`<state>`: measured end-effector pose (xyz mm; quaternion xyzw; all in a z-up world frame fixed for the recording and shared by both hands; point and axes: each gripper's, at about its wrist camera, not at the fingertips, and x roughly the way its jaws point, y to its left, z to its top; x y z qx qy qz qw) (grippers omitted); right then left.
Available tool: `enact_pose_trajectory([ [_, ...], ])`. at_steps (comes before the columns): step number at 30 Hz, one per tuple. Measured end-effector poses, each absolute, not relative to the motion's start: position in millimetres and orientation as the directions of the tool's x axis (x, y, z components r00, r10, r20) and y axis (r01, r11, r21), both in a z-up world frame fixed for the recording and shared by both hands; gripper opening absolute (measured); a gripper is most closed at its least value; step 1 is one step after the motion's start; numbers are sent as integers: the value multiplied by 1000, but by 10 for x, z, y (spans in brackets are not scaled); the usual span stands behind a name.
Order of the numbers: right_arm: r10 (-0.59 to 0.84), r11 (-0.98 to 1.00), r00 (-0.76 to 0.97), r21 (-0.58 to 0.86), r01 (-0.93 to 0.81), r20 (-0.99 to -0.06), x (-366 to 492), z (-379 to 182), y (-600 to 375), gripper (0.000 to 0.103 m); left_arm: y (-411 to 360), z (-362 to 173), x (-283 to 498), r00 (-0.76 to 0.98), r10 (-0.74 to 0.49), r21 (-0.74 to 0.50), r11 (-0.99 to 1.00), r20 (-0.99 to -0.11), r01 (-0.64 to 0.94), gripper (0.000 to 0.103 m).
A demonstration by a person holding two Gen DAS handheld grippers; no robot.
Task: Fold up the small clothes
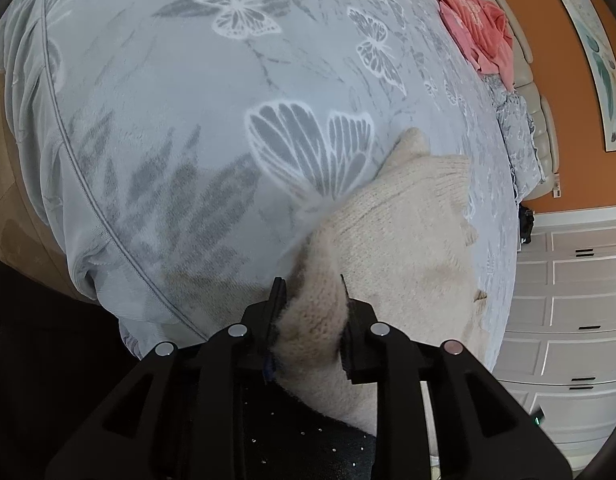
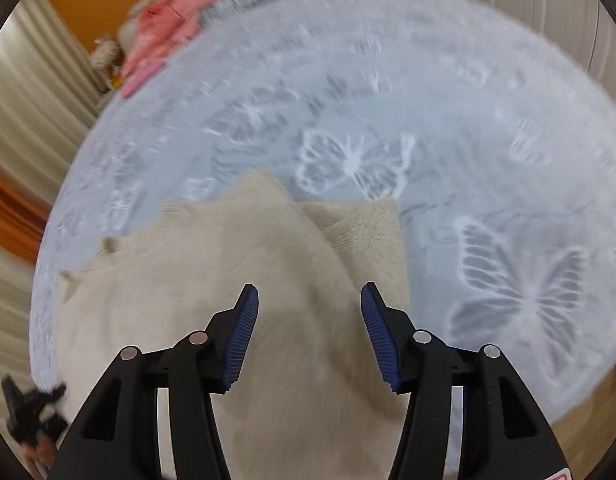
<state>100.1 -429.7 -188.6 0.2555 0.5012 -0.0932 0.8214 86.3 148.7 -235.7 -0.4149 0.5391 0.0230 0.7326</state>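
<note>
A small cream knitted sweater lies on a bed with a pale blue butterfly-print cover. My left gripper is shut on a bunched edge of the sweater, the knit pinched between its black fingers. In the right wrist view the same sweater lies spread below my right gripper, with one part folded over at its right. The right gripper is open and empty, its blue pads wide apart just above the fabric. This view is blurred by motion.
A pink garment lies at the head of the bed against a beige padded headboard; it also shows in the right wrist view. White drawers stand beside the bed. Curtains hang on the left. Wooden floor shows below the bed's edge.
</note>
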Motion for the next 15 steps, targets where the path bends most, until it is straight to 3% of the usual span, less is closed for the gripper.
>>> enact_pose_trajectory([
  [1,128,846,462,340,411,-877,1045,-1982,-4326,9,1486,-2353,850,417,-410,-580,659,-811,-479,23],
  [2,166,839,446,364,404,-880,1090,-2066,-4361,6,1478,-2348,856,413,-404,-572,668,-816,-477,23],
  [6,110,807,528,386,448,-842,972,-1934,-4641,5,1443,-2340,875,402,-389,-552,688,-829,-471,24],
  [10,140,816,442,356,455,-886,1018,-2243,-4711,7,1430,-2374,904,394,-388,-546,690,-833,-476,27],
  [15,16,837,595,336,431,-803,801,-1547,-4335,15,1418,-2374,887,400,-387,-550,684,-831,-479,28],
])
